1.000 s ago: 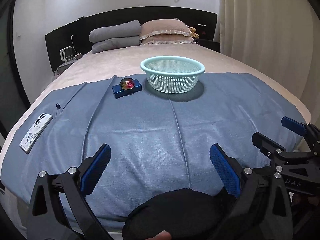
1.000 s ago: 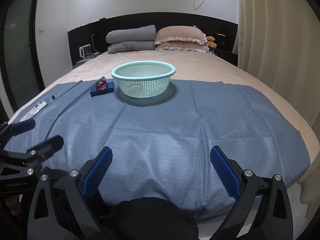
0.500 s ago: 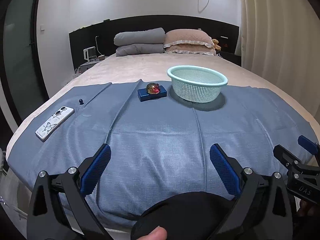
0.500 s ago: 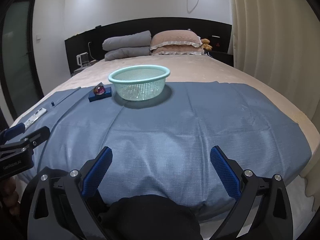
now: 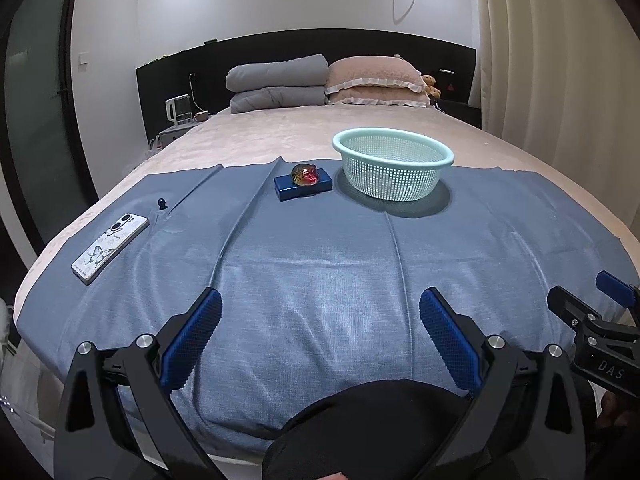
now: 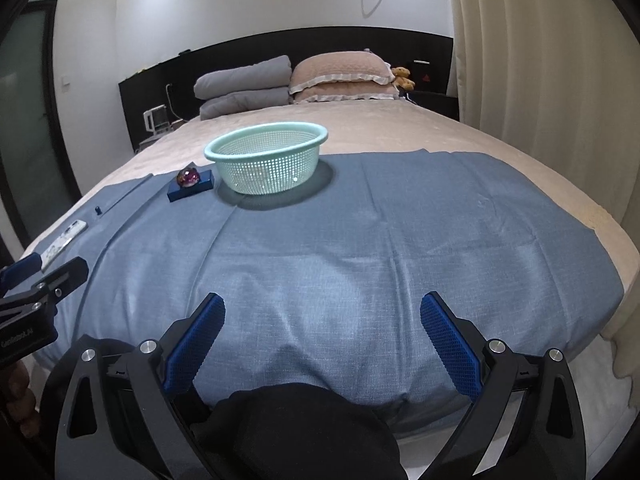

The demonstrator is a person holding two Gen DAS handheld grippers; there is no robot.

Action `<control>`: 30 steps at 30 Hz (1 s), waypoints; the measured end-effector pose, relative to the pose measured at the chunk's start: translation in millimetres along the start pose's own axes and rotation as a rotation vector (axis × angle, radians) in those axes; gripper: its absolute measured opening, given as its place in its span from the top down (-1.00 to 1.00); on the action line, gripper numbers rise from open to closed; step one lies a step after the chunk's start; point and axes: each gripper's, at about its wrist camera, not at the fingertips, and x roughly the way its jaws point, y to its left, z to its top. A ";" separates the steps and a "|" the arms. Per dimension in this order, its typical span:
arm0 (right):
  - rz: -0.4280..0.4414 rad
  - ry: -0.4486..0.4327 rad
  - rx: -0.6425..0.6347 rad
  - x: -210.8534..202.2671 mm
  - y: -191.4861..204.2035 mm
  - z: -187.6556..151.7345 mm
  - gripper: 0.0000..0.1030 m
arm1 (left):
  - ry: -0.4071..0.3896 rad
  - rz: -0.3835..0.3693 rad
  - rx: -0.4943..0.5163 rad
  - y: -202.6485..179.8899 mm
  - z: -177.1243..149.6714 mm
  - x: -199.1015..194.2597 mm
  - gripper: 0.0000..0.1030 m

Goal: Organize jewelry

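The left tool [image 5: 320, 332] hangs spread and empty over the near edge of the blue cloth [image 5: 320, 264]; far ahead, a red jewel [image 5: 305, 173] sits on a blue box [image 5: 303, 187] beside the mesh basket [image 5: 394, 168]. The right tool [image 6: 322, 330] is likewise spread, holding nothing, well short of the jewel [image 6: 189, 177]. Nothing looks sorted yet; all remains.

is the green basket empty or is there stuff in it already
Empty, as far as can be seen: the left wrist view looks into the basket and shows only bare mesh. The red jewel lies outside it, on the blue box.
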 end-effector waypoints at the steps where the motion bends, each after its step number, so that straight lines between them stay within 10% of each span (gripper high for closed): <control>1: 0.000 0.000 -0.002 0.2 0.4 0.2 -0.83 | 0.003 0.005 0.002 -0.5 -0.2 0.5 -0.88; 30: 0.011 -0.005 -0.044 -1.3 5.9 0.4 -0.83 | -0.006 0.049 -0.007 0.7 -3.2 -0.2 -0.88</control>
